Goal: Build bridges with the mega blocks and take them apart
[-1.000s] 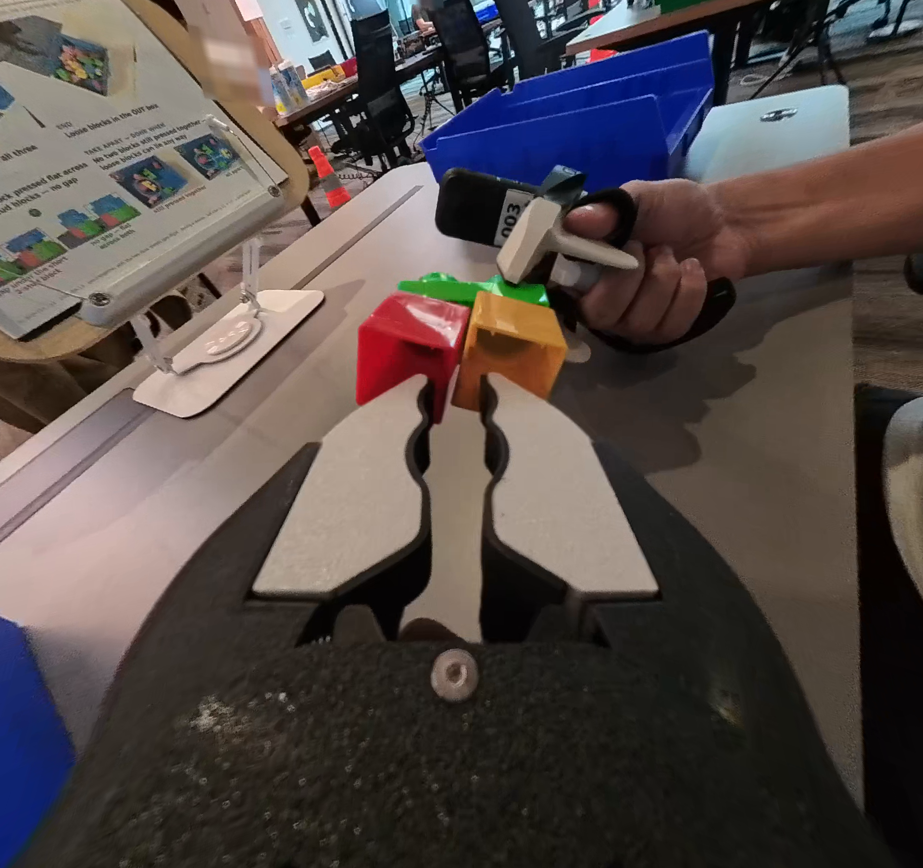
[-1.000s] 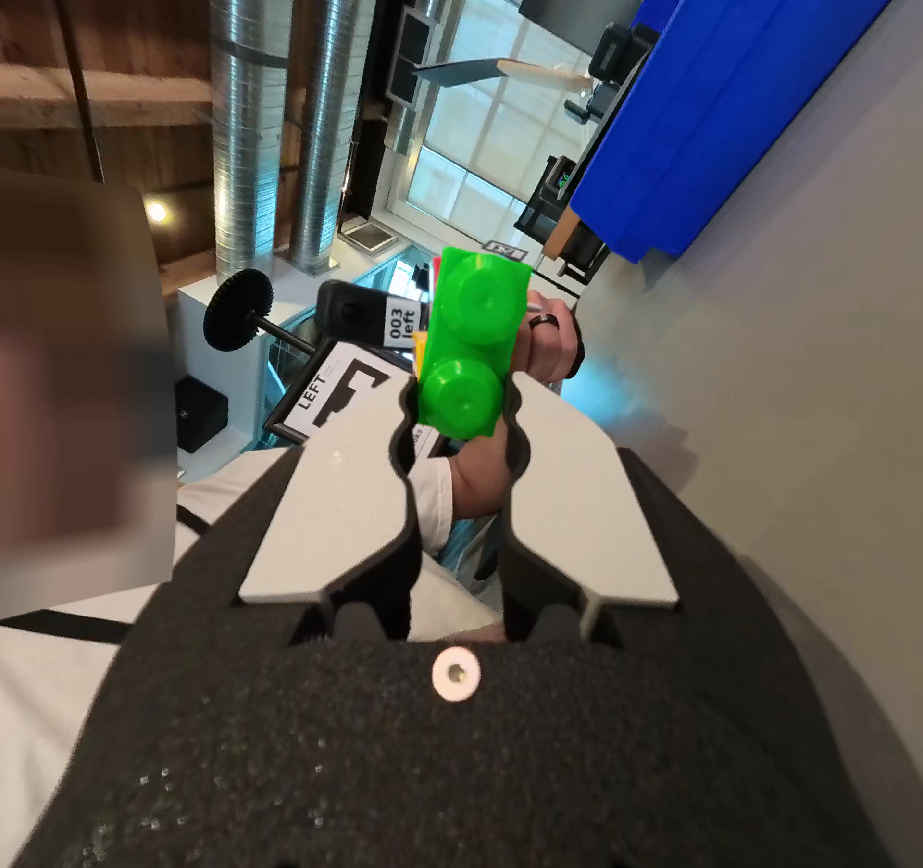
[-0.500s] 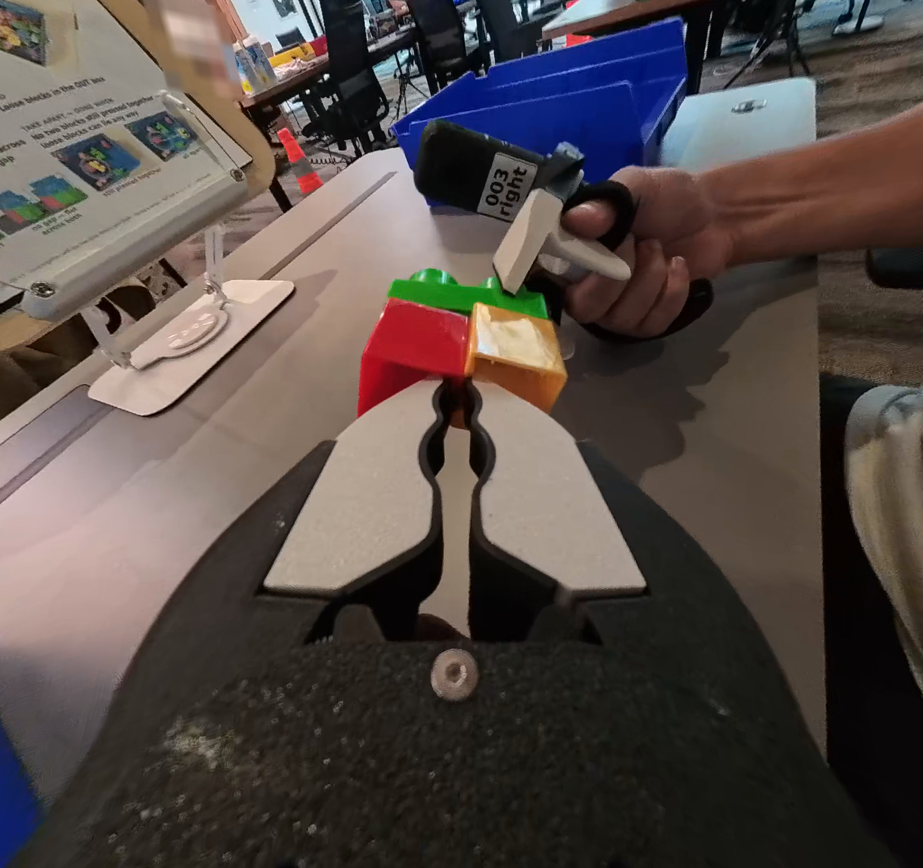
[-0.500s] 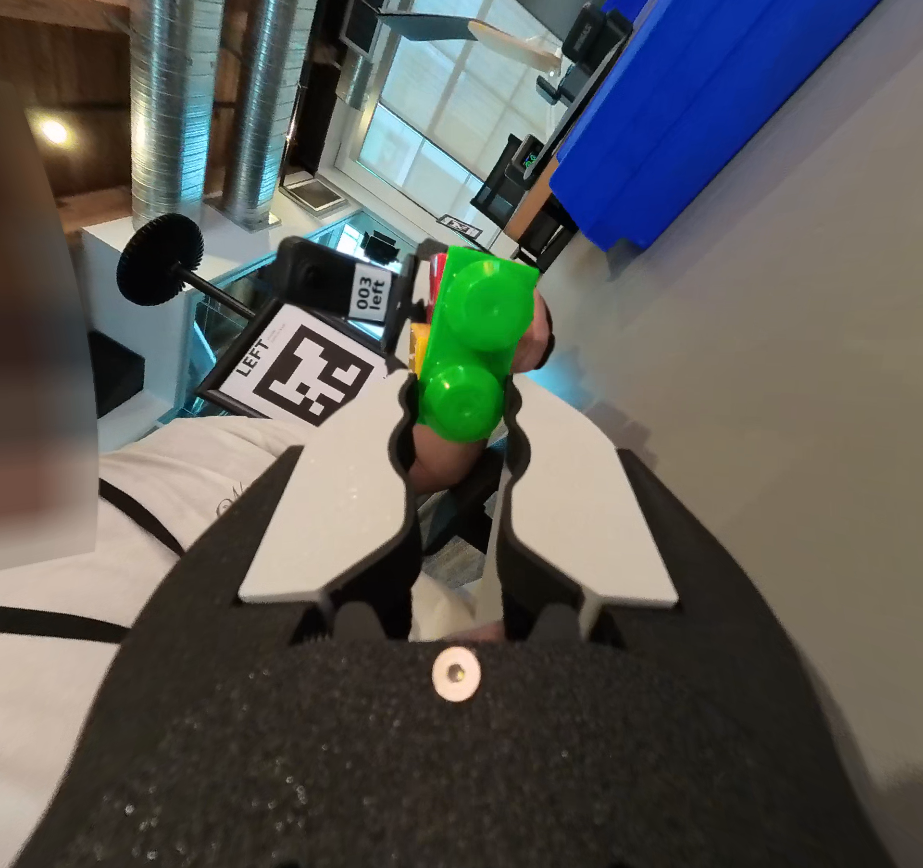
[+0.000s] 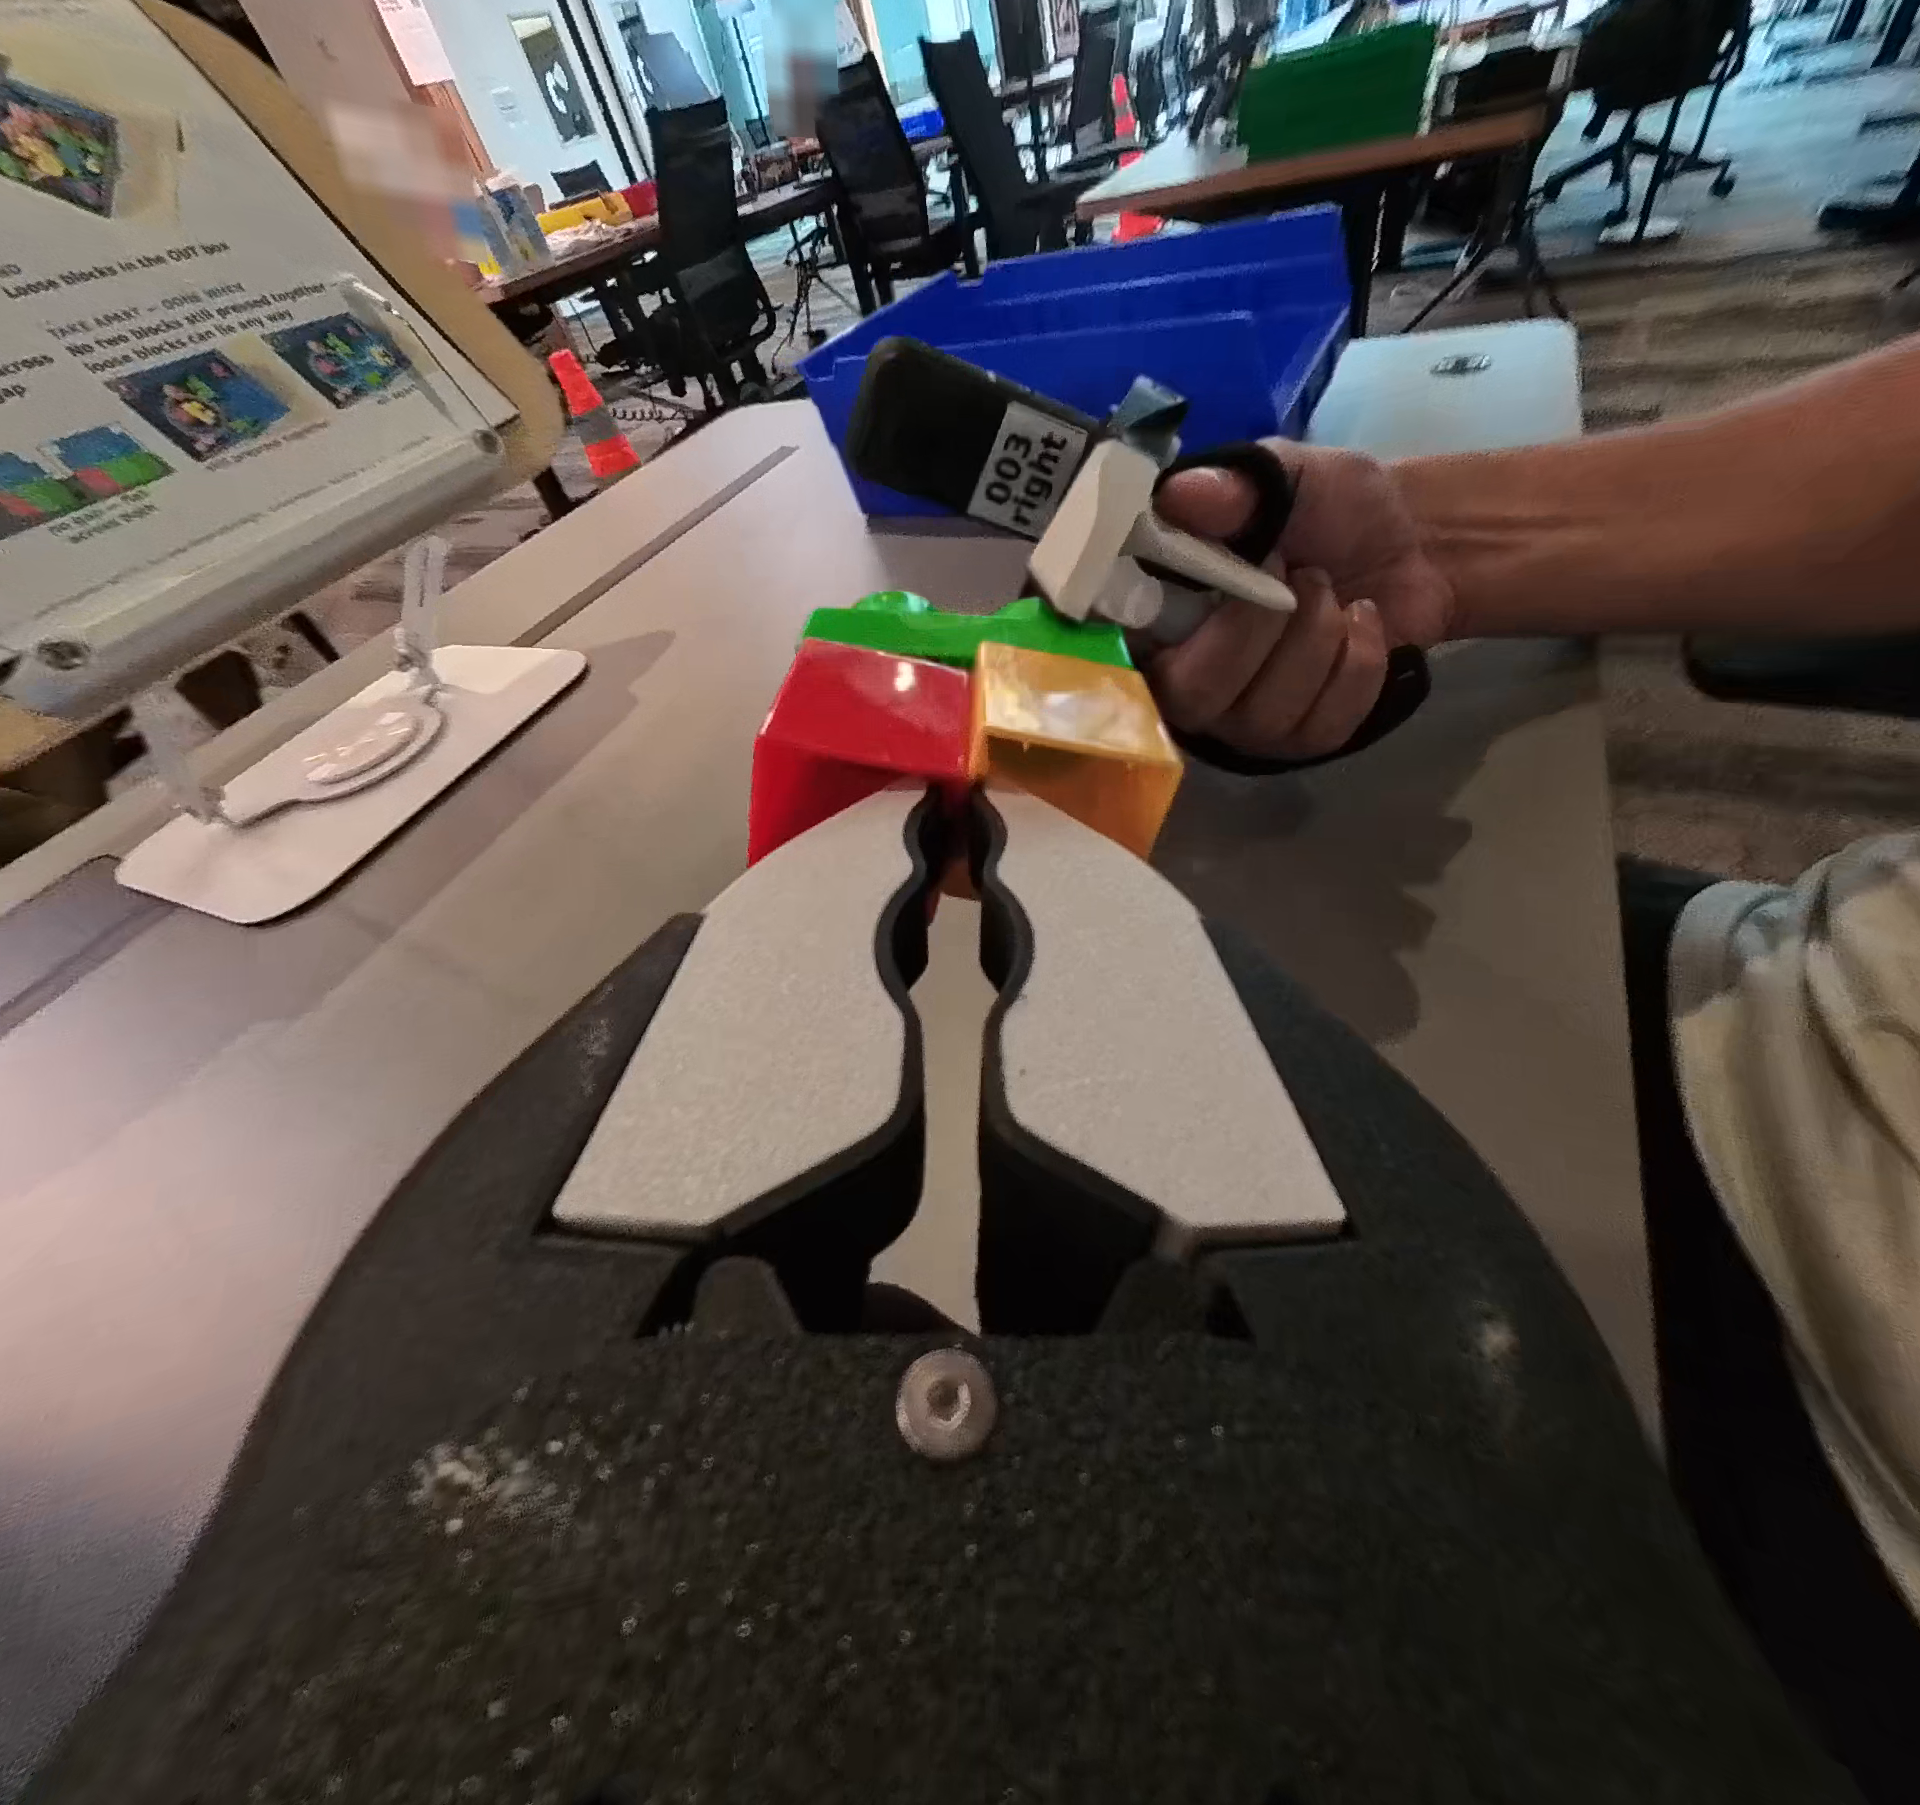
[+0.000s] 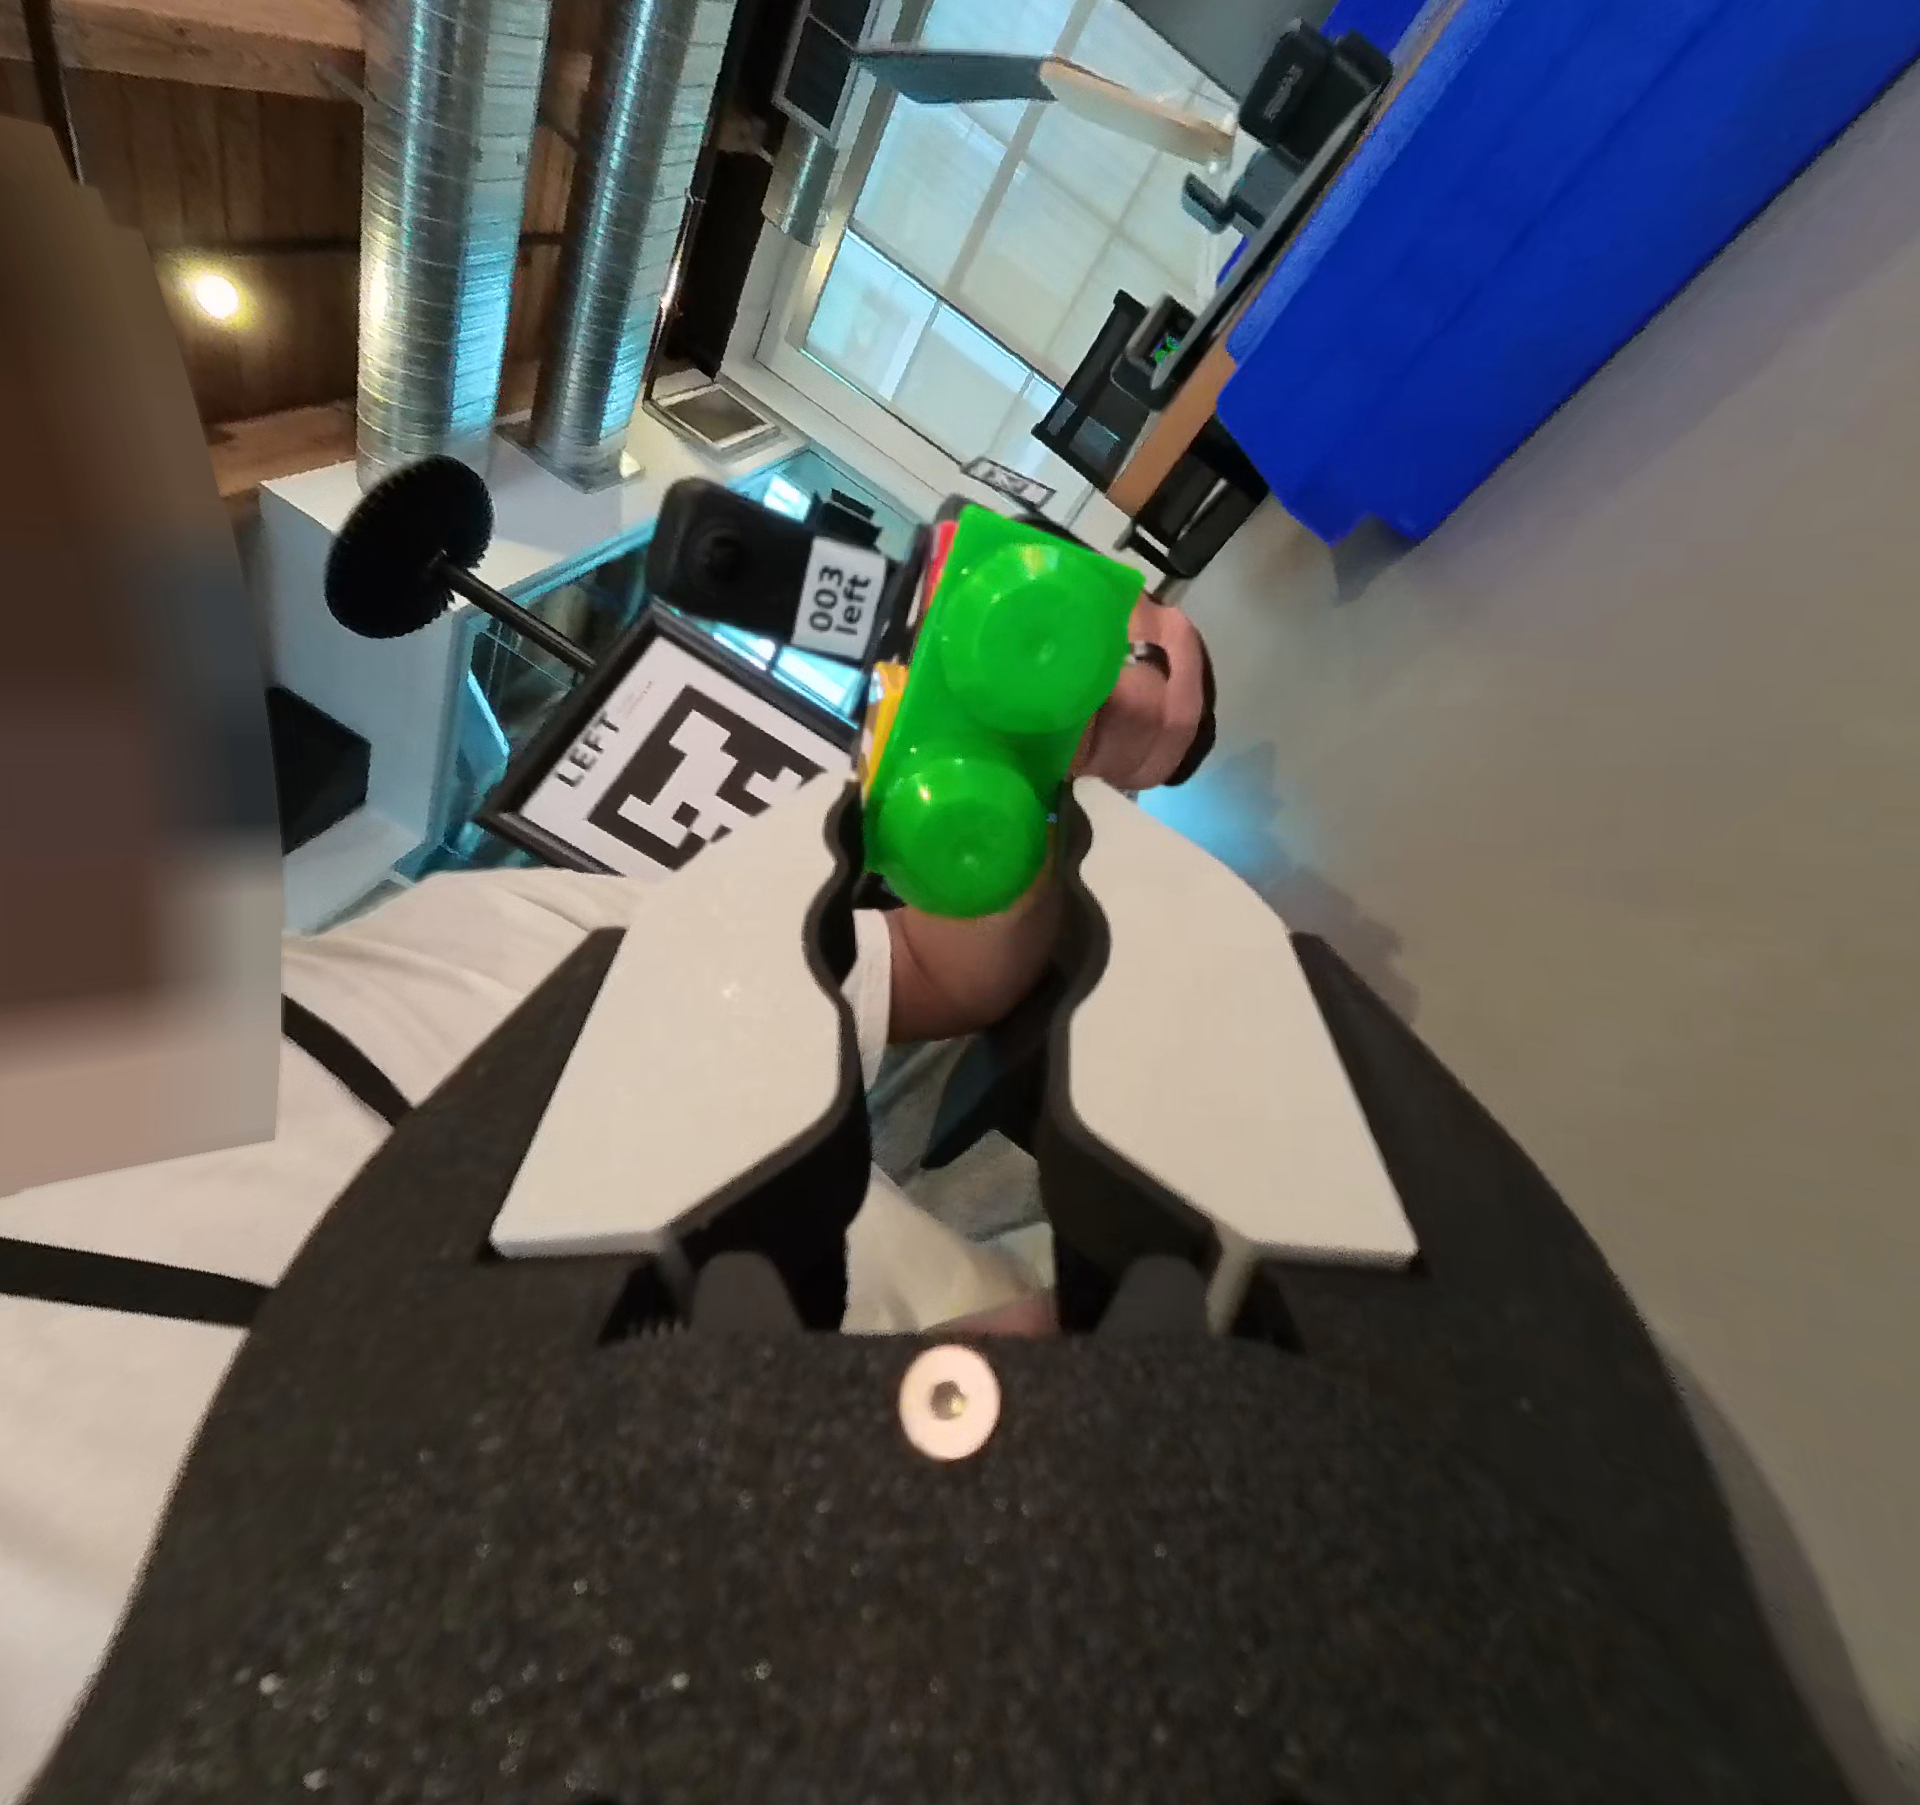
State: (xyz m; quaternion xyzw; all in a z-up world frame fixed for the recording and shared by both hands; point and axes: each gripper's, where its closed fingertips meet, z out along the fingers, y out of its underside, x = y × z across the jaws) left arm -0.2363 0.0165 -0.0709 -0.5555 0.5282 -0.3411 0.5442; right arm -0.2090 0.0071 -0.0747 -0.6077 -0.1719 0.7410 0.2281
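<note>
A small bridge is held over the grey table (image 5: 468, 924): a green two-stud block (image 5: 935, 628) joined across a red block (image 5: 862, 716) and an orange block (image 5: 1070, 727), hollow undersides toward me. My left gripper (image 5: 951, 799) is nearly shut, pinching the adjoining walls of the red and orange blocks. My right gripper (image 6: 956, 820) is shut on the green block (image 6: 997, 695), studs facing its camera. It also shows in the left wrist view (image 5: 1081, 560), held by a hand (image 5: 1320, 612). Red and orange edges peek out behind the green block in the right wrist view.
A blue bin (image 5: 1122, 342) stands at the table's far side, also in the right wrist view (image 6: 1558, 249). An instruction board (image 5: 208, 301) on a white stand base (image 5: 353, 747) is at the left. A person's clothed torso (image 6: 520, 976) is close behind the blocks.
My left gripper's fingers have closed from a wider gap onto the inner walls of the red and orange blocks. The bridge has tilted and lifted slightly. The right gripper keeps its hold on the green block.
</note>
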